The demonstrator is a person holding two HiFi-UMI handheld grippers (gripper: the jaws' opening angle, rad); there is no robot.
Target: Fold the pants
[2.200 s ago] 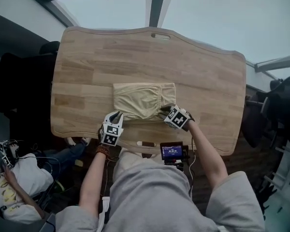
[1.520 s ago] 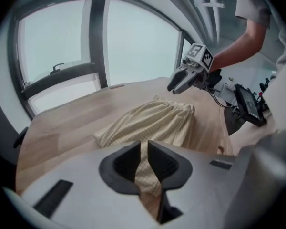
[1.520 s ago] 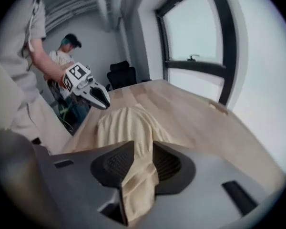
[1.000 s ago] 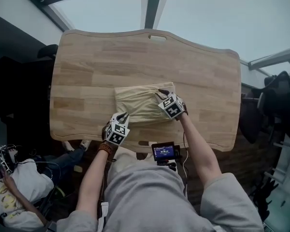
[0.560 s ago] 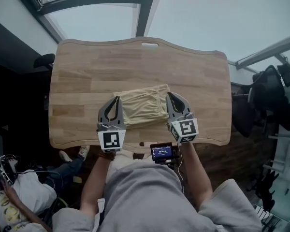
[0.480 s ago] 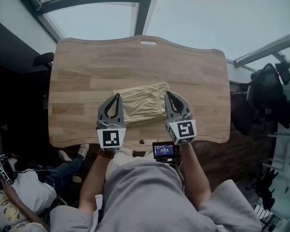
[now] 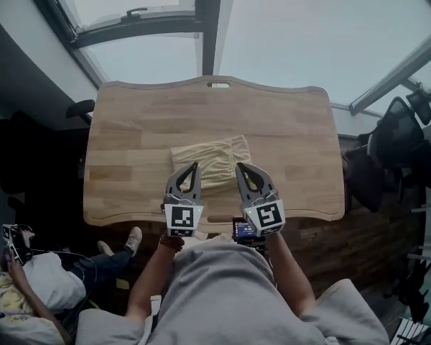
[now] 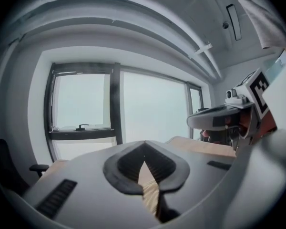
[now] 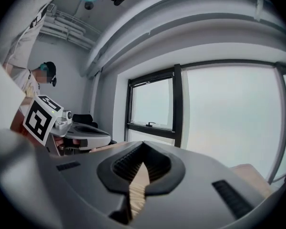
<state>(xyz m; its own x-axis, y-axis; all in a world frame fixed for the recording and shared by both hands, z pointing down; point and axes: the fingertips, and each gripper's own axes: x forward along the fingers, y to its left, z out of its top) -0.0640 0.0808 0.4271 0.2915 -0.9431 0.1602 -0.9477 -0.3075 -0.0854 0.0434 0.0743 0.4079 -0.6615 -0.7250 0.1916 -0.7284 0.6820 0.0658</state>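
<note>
Off the near-left corner of the light wooden table (image 7: 129,121), a person in a white top (image 7: 25,293) is sitting, well apart from the work. Above the table's near edge, the grey two-jaw left gripper (image 7: 195,166) is hovering with its jaws clenched together on nothing; only a sliver of tabletop is showing through the slit between its pads. The beige folded pants (image 7: 210,161) are lying as a compact rectangle at the table's middle, a little toward the near edge, with their long axis running left to right along that edge. Over the same edge, the matching grey right gripper (image 7: 238,167) is hanging beside its twin, likewise closed tight and empty. Both are pointing across the table, so the bundle is sitting ahead of and below them, between their tips, and neither hand is looking nearer. The fold is appearing finished.
</note>
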